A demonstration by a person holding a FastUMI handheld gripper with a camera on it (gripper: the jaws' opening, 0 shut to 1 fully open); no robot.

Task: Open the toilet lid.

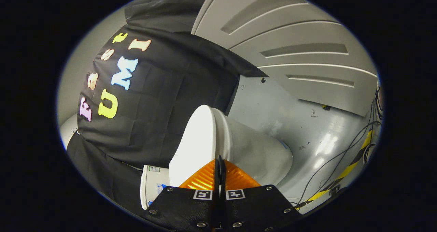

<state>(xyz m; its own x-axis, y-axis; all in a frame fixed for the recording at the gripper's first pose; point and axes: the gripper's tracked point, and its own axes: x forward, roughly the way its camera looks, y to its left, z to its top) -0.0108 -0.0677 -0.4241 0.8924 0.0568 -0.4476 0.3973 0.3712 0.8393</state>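
The tongs (pixel 220 167) are seen in the near foreground, their two fingers brought together so that hardly a sliver of gap is left between them, and nothing is gripped. Just ahead of the fingertips, and very close to them, a white toilet (pixel 263 153) is seen, tilted hard over in this rolled view. Its lid (pixel 194 146) is presented as a broad, smooth white oval to the left of the fingertips, lying closed against the seat rim (pixel 222 129), whose edge is seen as a pale band just to the right of it. Whether the fingertips are touching the lid cannot be told. The toilet's bowl body spreads away to the right. To the near left of the lid, a white cistern (pixel 152 184) bearing small stickers is seen beside the black cloth wall (pixel 153 99). Farther right, a glossy grey floor (pixel 307 122) is seen, crossed by dark cables (pixel 336 158) and a yellow and black striped tape (pixel 351 165). At the far side, a grey panelled door (pixel 290 47) is seen.
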